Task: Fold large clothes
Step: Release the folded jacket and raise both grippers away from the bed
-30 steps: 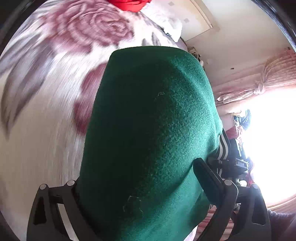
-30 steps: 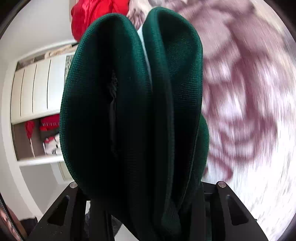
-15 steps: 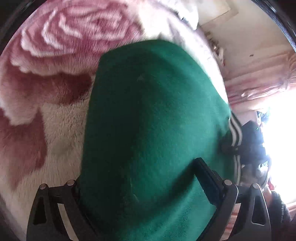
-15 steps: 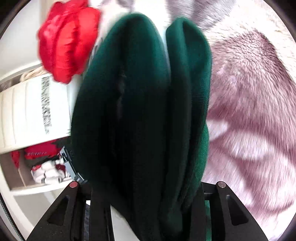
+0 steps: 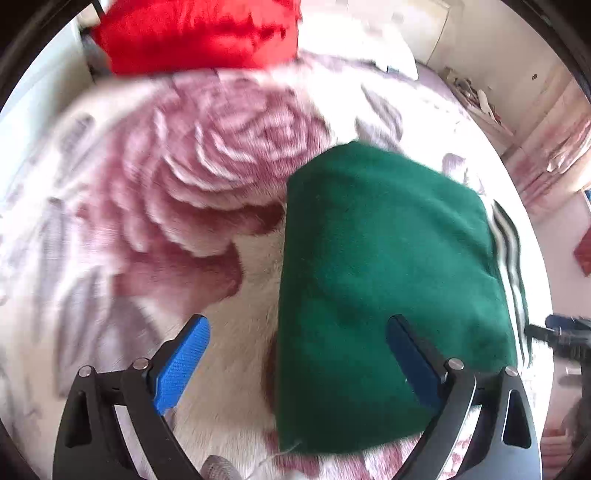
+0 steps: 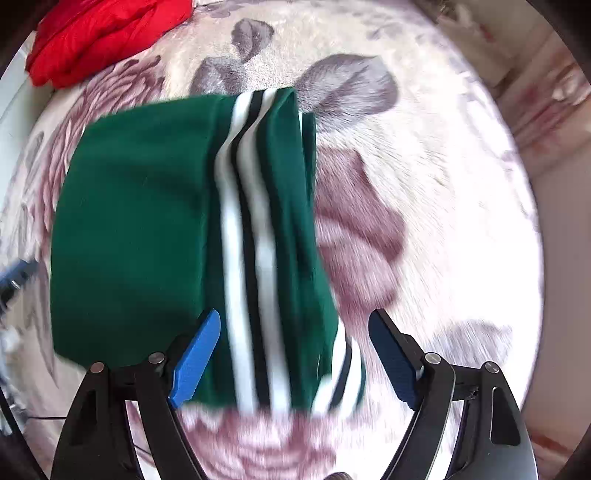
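A dark green garment (image 5: pixel 388 280) with white and black stripes lies folded into a rectangle on the rose-patterned blanket (image 5: pixel 207 177). It also shows in the right wrist view (image 6: pixel 147 229), stripes toward its right side. My left gripper (image 5: pixel 295 354) is open, above the garment's near left edge, holding nothing. My right gripper (image 6: pixel 295 354) is open over the garment's striped near edge, holding nothing. The blue pads (image 5: pixel 181 365) of both grippers are bare.
A red garment (image 5: pixel 199 33) is bunched at the far edge of the bed; it also shows in the right wrist view (image 6: pixel 99 33). A white pillow (image 5: pixel 369 44) lies beyond it. Pink curtains (image 5: pixel 554 147) and a wall stand to the right.
Both grippers were shut on the green garment and carrying it. Now it lies flat on the blanket, both grippers have opened and drawn back from it.
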A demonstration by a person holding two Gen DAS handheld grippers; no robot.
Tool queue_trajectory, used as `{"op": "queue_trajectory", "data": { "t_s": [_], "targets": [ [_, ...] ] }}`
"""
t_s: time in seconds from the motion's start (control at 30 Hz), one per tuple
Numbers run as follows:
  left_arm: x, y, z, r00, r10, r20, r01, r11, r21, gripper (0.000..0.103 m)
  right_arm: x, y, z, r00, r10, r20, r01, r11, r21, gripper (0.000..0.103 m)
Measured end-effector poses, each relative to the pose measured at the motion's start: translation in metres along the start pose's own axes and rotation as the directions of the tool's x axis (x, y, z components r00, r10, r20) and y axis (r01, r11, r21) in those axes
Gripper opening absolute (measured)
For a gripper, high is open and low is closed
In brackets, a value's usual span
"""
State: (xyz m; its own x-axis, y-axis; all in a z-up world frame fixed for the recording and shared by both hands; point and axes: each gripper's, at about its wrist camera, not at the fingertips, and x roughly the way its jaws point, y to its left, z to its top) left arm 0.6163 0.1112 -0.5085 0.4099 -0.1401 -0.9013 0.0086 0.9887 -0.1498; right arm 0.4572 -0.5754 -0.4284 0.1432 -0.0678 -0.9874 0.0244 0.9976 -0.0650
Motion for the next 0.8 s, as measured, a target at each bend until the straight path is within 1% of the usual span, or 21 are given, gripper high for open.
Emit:
{"op": "queue_trajectory", "data": {
  "t_s": [0.03,0.07,0.1,0.13,0.17,0.2,0.23,0.27,0.3,0.33,0.37,0.4,0.53,0.6,0.67,0.7,0.8],
  "targets": [
    [-0.021,-0.010,-0.010,1.000,0.019,0.012,-0.019,1.000,0.008,0.098,-0.009,0.015,-0.007,1.000,-0.020,0.009,0.020,1.000,-0.002,0.087],
    [-0.033,-0.017,-0.014,0.999,0.040,0.018,-0.040,0.999,0.009,0.098,-0.023,0.020,-0.029,0.999,-0.048,0.022,0.048,0.999,0.014,0.088],
    [-0.049,-0.025,-0.020,0.999,0.045,0.024,-0.045,0.999,0.011,0.098,-0.032,0.019,-0.037,0.997,-0.067,0.035,0.067,0.998,0.024,0.088],
    [-0.066,-0.034,-0.025,0.998,0.046,0.030,-0.047,0.999,0.012,0.098,-0.046,0.014,-0.053,0.995,-0.088,0.055,0.087,0.996,0.029,0.088],
    [-0.076,-0.042,-0.025,0.998,0.055,0.034,-0.056,0.998,0.011,0.098,-0.060,0.018,-0.055,0.991,-0.110,0.071,0.108,0.994,0.037,0.088],
    [-0.093,-0.051,-0.029,0.998,0.054,0.039,-0.054,0.998,0.010,0.098,-0.076,0.020,-0.071,0.986,-0.134,0.094,0.130,0.990,0.047,0.088],
    [-0.112,-0.059,-0.033,0.998,0.053,0.045,-0.054,0.998,0.011,0.098,-0.093,0.024,-0.077,0.984,-0.142,0.106,0.136,0.989,0.063,0.088],
    [-0.120,-0.064,-0.029,0.997,0.062,0.052,-0.062,0.998,0.012,0.098,-0.110,0.022,-0.083,0.982,-0.149,0.116,0.141,0.987,0.077,0.088],
    [-0.128,-0.070,-0.027,0.996,0.066,0.061,-0.067,0.998,0.013,0.098,-0.146,0.036,-0.095,0.980,-0.152,0.126,0.142,0.986,0.086,0.088],
    [-0.152,-0.077,-0.036,0.995,0.067,0.069,-0.068,0.997,0.018,0.098,-0.171,0.035,-0.107,0.980,-0.148,0.136,0.135,0.986,0.100,0.088],
    [-0.163,-0.082,-0.036,0.995,0.068,0.072,-0.070,0.997,0.020,0.098,-0.203,0.034,-0.114,0.979,-0.145,0.146,0.129,0.985,0.111,0.088],
    [-0.183,-0.089,-0.043,0.995,0.062,0.081,-0.065,0.998,0.027,0.098,-0.232,0.036,-0.111,0.977,-0.145,0.154,0.128,0.985,0.114,0.088],
    [-0.249,-0.108,-0.065,0.991,0.061,0.119,-0.068,0.996,0.055,0.098,-0.335,0.036,-0.155,0.962,-0.157,0.223,0.129,0.982,0.136,0.088],
    [-0.286,-0.115,-0.077,0.988,0.064,0.143,-0.072,0.996,0.055,0.098,-0.375,0.036,-0.178,0.955,-0.165,0.247,0.132,0.980,0.147,0.088],
    [-0.316,-0.121,-0.086,0.984,0.067,0.167,-0.079,0.995,0.062,0.098,-0.423,0.033,-0.203,0.945,-0.169,0.281,0.130,0.979,0.154,0.088],
    [-0.334,-0.125,-0.091,0.980,0.081,0.182,-0.093,0.994,0.061,0.098,-0.442,0.031,-0.212,0.940,-0.173,0.294,0.132,0.979,0.155,0.088],
    [-0.375,-0.131,-0.104,0.972,0.085,0.217,-0.098,0.994,0.047,0.098,-0.508,0.028,-0.248,0.916,-0.192,0.351,0.143,0.977,0.160,0.088]
  ]
}}
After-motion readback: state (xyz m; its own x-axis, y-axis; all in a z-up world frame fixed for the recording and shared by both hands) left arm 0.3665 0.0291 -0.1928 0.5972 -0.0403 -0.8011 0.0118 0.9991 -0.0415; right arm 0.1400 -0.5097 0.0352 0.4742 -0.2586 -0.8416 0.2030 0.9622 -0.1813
